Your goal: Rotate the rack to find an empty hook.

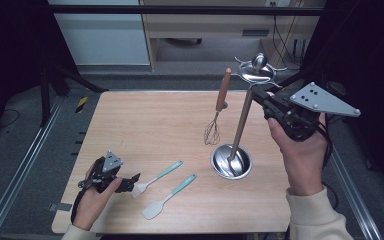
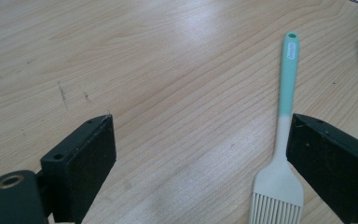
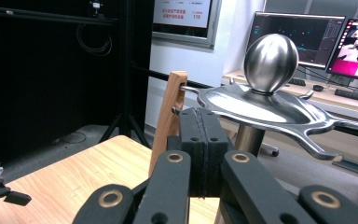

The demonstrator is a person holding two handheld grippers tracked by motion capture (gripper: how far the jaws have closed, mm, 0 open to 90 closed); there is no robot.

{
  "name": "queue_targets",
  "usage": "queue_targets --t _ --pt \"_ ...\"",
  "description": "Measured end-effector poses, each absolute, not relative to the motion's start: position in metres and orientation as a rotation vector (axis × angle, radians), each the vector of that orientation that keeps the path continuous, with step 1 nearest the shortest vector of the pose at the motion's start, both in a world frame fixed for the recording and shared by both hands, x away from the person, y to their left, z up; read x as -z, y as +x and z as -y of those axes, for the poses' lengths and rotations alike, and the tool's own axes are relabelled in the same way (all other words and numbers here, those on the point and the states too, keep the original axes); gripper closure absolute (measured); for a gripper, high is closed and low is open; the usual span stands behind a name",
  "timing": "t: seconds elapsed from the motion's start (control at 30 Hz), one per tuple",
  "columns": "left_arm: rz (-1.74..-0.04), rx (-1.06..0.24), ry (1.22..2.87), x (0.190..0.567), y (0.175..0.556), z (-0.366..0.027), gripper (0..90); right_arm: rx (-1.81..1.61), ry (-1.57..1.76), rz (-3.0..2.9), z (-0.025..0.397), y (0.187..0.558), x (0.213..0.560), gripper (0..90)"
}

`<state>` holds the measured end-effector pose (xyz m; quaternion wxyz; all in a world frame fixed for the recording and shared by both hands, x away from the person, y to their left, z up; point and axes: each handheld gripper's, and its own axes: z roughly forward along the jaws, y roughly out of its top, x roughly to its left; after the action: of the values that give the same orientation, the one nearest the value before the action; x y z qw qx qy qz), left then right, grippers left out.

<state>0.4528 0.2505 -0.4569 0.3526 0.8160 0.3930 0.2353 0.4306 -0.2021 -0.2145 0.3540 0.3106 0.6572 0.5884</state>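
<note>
Pale wooden tabletop point(image 1: 145, 125) carries the work. Left gripper point(image 2: 200, 154), jaws wide, straddles bare wood; the mint-handled silicone basting brush point(image 2: 283, 140) touches its right jaw. Shift sideways to centre the handle before closing. Right gripper point(image 3: 200, 140) is pressed closed, empty, beside the steel utensil stand point(image 3: 270, 100).

I count one whisk point(image 1: 219, 107) hanging on one metal stand point(image 1: 232, 160), one pastry brush point(image 1: 156, 178), one spatula point(image 1: 167, 197), one wooden table point(image 1: 150, 125), and my two grippers, left point(image 1: 130, 181) and right point(image 1: 260, 94)
</note>
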Motion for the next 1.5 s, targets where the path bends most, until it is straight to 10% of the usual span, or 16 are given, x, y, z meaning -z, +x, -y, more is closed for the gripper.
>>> queue_targets --t 0.5,1.27,1.5 --pt "-1.008 -0.605 2.124 0.457 0.452 -0.250 8.0 -1.515 0.826 -1.706 0.202 0.422 0.235 90.0" --pt "-0.869 -0.608 2.209 0.426 0.460 -0.228 7.8 -1.453 1.090 -1.787 0.220 0.423 0.378 90.0" --pt "-0.812 -0.600 2.294 0.419 0.465 -0.216 7.8 -1.388 1.125 -1.811 0.221 0.428 0.407 72.3"
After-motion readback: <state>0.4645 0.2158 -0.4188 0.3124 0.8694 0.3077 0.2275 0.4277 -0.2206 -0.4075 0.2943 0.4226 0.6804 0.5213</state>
